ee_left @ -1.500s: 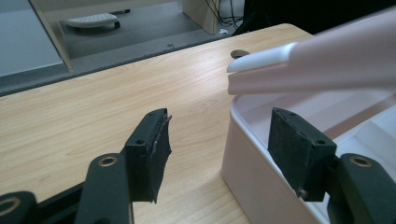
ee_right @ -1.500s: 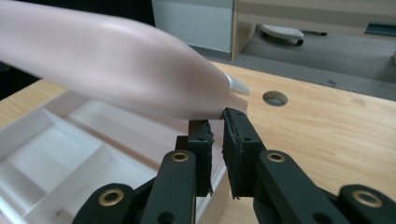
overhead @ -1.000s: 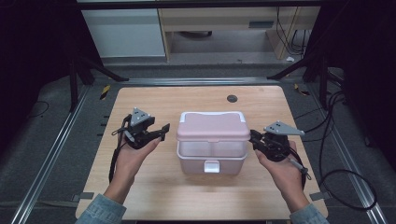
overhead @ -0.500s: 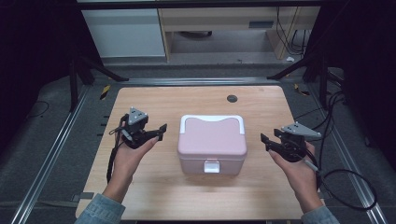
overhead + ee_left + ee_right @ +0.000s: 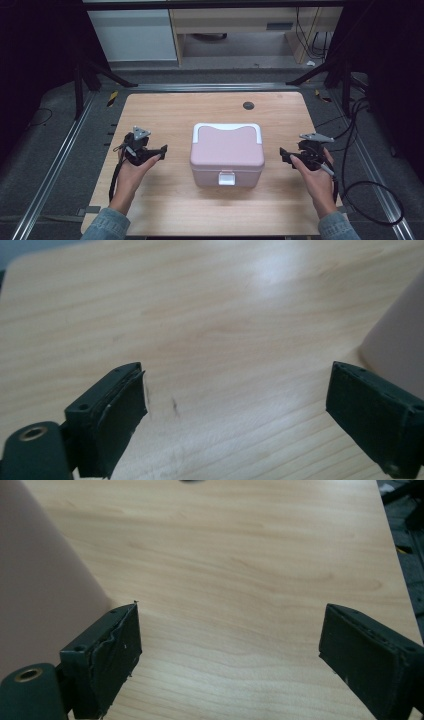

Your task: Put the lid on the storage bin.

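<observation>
A pink lunch box (image 5: 227, 152) with a white handle (image 5: 227, 129) and a white front latch (image 5: 226, 178) sits shut in the middle of the wooden table (image 5: 200, 110). My left gripper (image 5: 161, 150) hovers a short way off its left side, and my right gripper (image 5: 284, 154) is off its right side; both point inward at it. Both sets of jaws have just been opening and stand wide with only bare wood between them. The left gripper (image 5: 240, 400) has the box's pink wall (image 5: 400, 350) at its right edge. The right gripper (image 5: 230, 640) has the wall (image 5: 40, 580) at its left.
A small dark round grommet (image 5: 248, 105) lies in the table's far side. A black cable (image 5: 370, 200) loops off the right edge onto the floor. Metal rails (image 5: 55, 165) run along both sides, and pale cabinets (image 5: 135, 35) stand behind the table.
A second ago both grippers were against the box's sides. They have since drawn outward and lower, jaws spreading. The box now sits flat and looks lower than before.
</observation>
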`<state>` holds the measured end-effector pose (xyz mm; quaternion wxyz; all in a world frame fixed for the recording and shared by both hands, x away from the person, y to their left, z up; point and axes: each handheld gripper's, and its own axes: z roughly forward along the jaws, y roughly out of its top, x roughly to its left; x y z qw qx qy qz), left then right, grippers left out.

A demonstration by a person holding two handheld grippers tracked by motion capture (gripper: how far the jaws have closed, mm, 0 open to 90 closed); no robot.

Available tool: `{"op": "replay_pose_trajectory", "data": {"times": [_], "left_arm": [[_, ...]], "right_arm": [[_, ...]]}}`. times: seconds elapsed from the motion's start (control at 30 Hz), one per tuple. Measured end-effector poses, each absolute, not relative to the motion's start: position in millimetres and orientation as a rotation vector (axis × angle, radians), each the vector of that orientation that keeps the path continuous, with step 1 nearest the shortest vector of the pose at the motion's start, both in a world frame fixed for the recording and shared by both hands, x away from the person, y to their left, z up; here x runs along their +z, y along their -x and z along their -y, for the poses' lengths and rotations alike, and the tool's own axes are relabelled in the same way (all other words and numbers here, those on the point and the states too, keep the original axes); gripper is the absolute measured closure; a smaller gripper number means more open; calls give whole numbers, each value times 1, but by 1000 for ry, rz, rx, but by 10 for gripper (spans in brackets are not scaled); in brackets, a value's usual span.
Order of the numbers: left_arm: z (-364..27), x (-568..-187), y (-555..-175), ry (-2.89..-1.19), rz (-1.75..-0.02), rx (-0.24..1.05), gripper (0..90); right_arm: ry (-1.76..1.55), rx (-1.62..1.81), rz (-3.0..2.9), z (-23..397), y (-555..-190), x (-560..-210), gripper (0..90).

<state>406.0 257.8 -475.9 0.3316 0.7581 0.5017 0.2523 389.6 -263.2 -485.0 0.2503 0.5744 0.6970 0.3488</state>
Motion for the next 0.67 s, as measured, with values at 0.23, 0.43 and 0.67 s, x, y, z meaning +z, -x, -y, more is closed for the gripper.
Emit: {"op": "replay_pose_trajectory", "data": {"times": [0.23,0.43,0.67], "left_arm": [[-274,-510,-405,-1997,-1347,651,70],[-287,-531,-402,-2004,-1375,645,69],[-289,-533,-404,-2012,-1382,610,37]], "right_arm": [[-1623,875,-1902,265,-400,-516,113],[-1664,830,-1905,259,-407,-538,105],[-1631,834,-1880,253,-407,-543,87]]}}
